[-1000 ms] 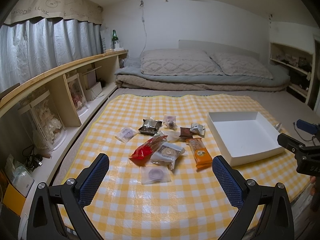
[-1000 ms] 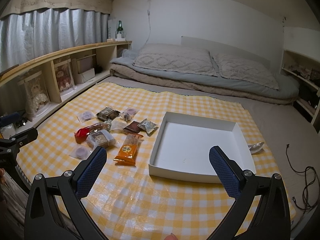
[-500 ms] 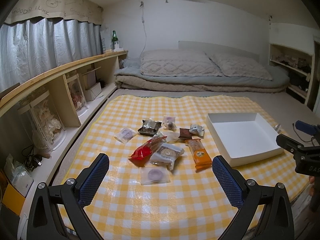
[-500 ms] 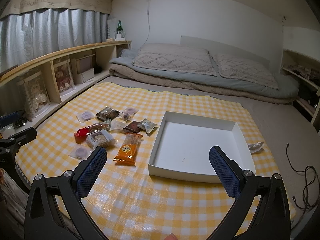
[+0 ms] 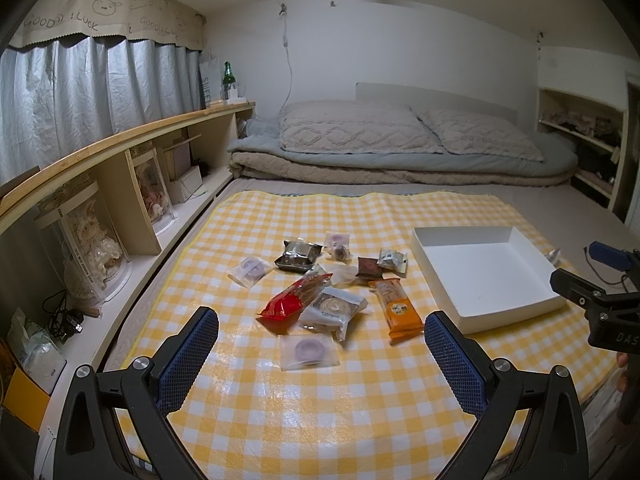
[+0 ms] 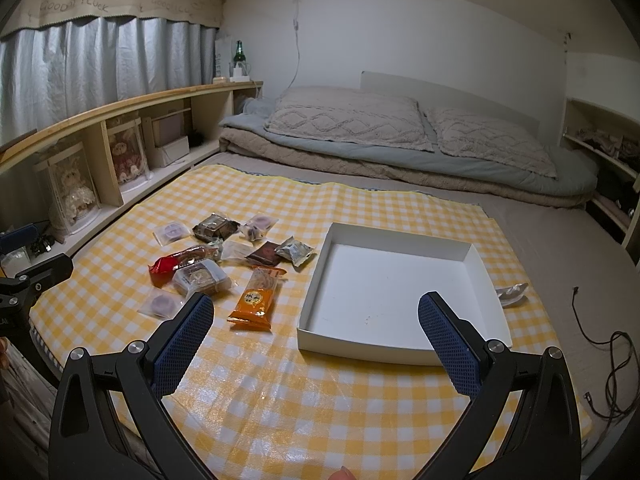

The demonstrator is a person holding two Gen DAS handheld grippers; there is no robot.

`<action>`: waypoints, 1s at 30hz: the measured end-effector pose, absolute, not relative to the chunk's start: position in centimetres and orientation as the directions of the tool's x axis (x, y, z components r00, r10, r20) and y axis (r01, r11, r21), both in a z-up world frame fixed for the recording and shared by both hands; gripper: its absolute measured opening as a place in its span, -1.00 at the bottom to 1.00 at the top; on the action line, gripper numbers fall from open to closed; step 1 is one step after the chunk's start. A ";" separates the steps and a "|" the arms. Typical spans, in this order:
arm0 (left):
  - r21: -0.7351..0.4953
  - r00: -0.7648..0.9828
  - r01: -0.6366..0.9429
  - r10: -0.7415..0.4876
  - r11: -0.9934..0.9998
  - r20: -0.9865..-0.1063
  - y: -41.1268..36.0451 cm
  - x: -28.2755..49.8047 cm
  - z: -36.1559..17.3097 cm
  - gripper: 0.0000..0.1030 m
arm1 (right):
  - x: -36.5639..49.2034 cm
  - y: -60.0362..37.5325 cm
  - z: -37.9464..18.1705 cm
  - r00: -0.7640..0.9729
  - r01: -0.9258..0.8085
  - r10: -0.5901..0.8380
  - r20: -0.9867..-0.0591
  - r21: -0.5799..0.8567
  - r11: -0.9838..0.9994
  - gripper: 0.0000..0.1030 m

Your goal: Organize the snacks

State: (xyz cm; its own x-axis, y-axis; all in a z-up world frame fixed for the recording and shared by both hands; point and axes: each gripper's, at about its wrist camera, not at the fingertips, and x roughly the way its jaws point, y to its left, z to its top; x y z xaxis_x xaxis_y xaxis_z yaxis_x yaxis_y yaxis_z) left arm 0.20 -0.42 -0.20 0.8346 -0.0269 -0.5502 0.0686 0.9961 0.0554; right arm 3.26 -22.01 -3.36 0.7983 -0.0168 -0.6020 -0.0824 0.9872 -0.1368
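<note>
Two tools hung above the near edge of a yellow-checked cloth [image 5: 360, 420] spread on a bed. Left tool [image 5: 320, 356]: released, jaws wide apart, gripping nothing, facing the cluster of snack packets. Right tool [image 6: 316, 344]: likewise released and unloaded, facing a white cardboard tray [image 6: 316, 276] that contained no packets.

All packets lay on the cloth to the left of the tray, well apart from both tools. An orange wrapper [image 6: 256, 300] lay nearest the tray, lengthwise toward the camera. A red wrapper [image 5: 294, 298] lay slantwise, touching a clear packet holding a round pastry [image 5: 334, 308]. A clear packet with a purple disc [image 5: 308, 350] lay closest to the left tool; a second purple-disc packet [image 5: 250, 270] lay at the cluster's far left. Farther back sat a dark foil packet [image 5: 298, 256], a small brown square packet [image 5: 368, 268], and a small grey packet [image 5: 392, 260].

Background: pillows [image 6: 348, 124] on folded bedding, a curtain [image 5: 80, 92], and a green bottle [image 5: 228, 76] on a wooden shelf [image 5: 120, 136].
</note>
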 end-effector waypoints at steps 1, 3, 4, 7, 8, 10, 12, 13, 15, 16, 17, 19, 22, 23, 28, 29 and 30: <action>0.055 0.835 0.069 -0.027 0.996 -0.550 -0.4 0.2 -0.2 1.00 | 3.3 -22.1 -3.3 0.798 -0.082 -0.017 -0.602 -0.137 0.987 1.00; 0.054 0.835 0.068 -0.028 0.996 -0.549 -0.5 0.2 -0.1 1.00 | 3.2 -22.0 -3.3 0.798 -0.082 -0.016 -0.602 -0.136 0.987 1.00; 0.054 0.835 0.068 -0.027 0.996 -0.550 -0.5 0.2 -0.1 1.00 | 3.3 -22.1 -3.3 0.798 -0.082 -0.016 -0.602 -0.136 0.987 1.00; 0.054 0.835 0.068 -0.027 0.996 -0.550 -0.5 0.2 -0.1 1.00 | 3.3 -22.1 -3.4 0.798 -0.082 -0.017 -0.602 -0.137 0.987 1.00; 0.054 0.835 0.068 -0.027 0.996 -0.550 -0.5 0.2 -0.1 1.00 | 3.3 -22.0 -3.4 0.798 -0.082 -0.017 -0.602 -0.137 0.987 1.00; 0.053 0.835 0.069 -0.029 0.996 -0.549 -0.4 0.2 -0.1 1.00 | 3.3 -22.1 -3.4 0.798 -0.081 -0.017 -0.602 -0.136 0.987 1.00; 0.054 0.835 0.069 -0.028 0.996 -0.549 -0.4 0.2 -0.1 1.00 | 3.3 -22.0 -3.4 0.799 -0.082 -0.017 -0.601 -0.136 0.987 1.00; 0.054 0.835 0.069 -0.028 0.996 -0.549 -0.4 0.2 -0.1 1.00 | 3.3 -22.0 -3.4 0.800 -0.081 -0.018 -0.600 -0.137 0.987 1.00; 0.053 0.836 0.068 -0.028 0.996 -0.548 -0.6 0.2 0.1 1.00 | 3.1 -22.1 -3.3 0.803 -0.080 -0.017 -0.596 -0.135 0.988 1.00; 0.051 0.837 0.069 -0.030 0.996 -0.547 -0.7 0.3 0.2 1.00 | 3.2 -22.2 -3.2 0.805 -0.079 -0.015 -0.593 -0.132 0.988 1.00; 0.048 0.838 0.073 -0.036 0.996 -0.544 -0.9 0.4 0.5 1.00 | 3.1 -22.3 -3.1 0.807 -0.078 -0.012 -0.590 -0.128 0.989 1.00; 0.041 0.845 0.078 -0.044 0.996 -0.534 -0.8 0.5 1.1 1.00 | 3.2 -22.4 -2.8 0.812 -0.075 -0.008 -0.584 -0.118 0.990 1.00; 0.029 0.867 0.090 -0.064 0.996 -0.495 -0.9 0.5 2.7 1.00 | 3.3 -22.5 -2.0 0.821 -0.077 0.008 -0.572 -0.096 0.992 1.00; 0.022 0.875 0.093 -0.072 0.995 -0.479 -0.9 0.5 3.3 1.00 | 3.4 -22.5 -1.7 0.823 -0.078 0.012 -0.567 -0.092 0.993 1.00; 0.031 0.914 0.102 -0.081 0.994 -0.397 -0.4 0.5 6.5 1.00 | 4.4 -21.9 0.8 0.843 -0.120 0.057 -0.534 -0.084 0.989 1.00; 0.047 0.923 0.094 -0.069 0.994 -0.378 -0.6 0.7 7.2 1.00 | 4.8 -21.7 1.3 0.844 -0.134 0.068 -0.532 -0.086 0.987 1.00; 0.064 0.934 0.084 -0.056 0.994 -0.353 -0.6 0.9 7.7 1.00 | 5.2 -21.4 1.8 0.844 -0.147 0.076 -0.530 -0.092 0.985 1.00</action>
